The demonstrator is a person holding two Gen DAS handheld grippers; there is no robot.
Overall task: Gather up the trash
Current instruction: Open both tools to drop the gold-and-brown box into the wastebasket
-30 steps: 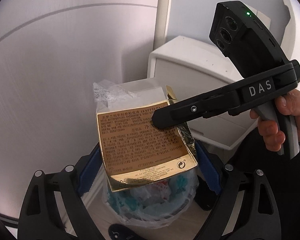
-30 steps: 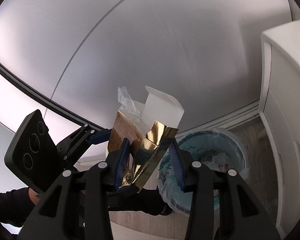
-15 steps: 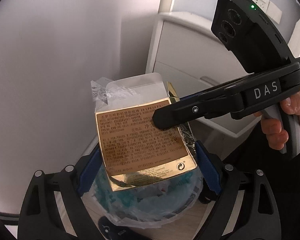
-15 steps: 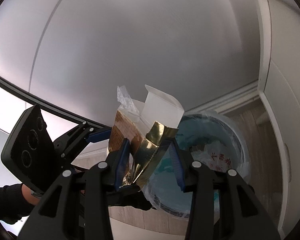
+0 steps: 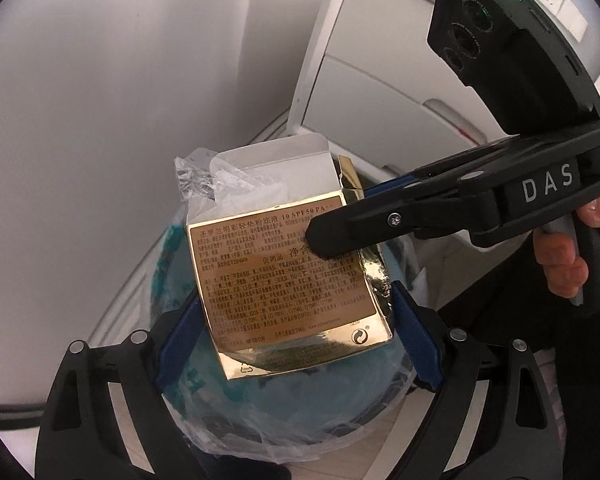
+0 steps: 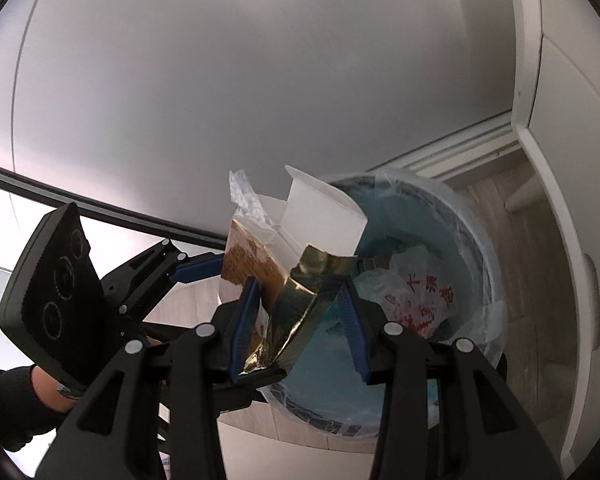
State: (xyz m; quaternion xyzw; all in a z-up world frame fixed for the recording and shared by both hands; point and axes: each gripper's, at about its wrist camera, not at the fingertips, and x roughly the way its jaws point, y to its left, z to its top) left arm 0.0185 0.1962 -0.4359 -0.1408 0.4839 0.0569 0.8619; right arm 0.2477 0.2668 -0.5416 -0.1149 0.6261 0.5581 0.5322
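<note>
- The left wrist view looked down along its own fingers, close above the gold box (image 5: 288, 280) and the lined bin (image 5: 284, 412), with the right gripper (image 5: 340, 236) entering from the right.
- The right wrist view faced the same box (image 6: 268, 276) and bin (image 6: 432, 280) from the opposite side, equally close, with the left gripper (image 6: 196, 270) at its left.

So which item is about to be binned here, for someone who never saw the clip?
Find the round bin with the blue liner beside the white cabinet. Above it is a gold carton, gripped from two sides. Its shiny foil, printed back panel and open white flap mark it out from the bagged rubbish below.
</note>
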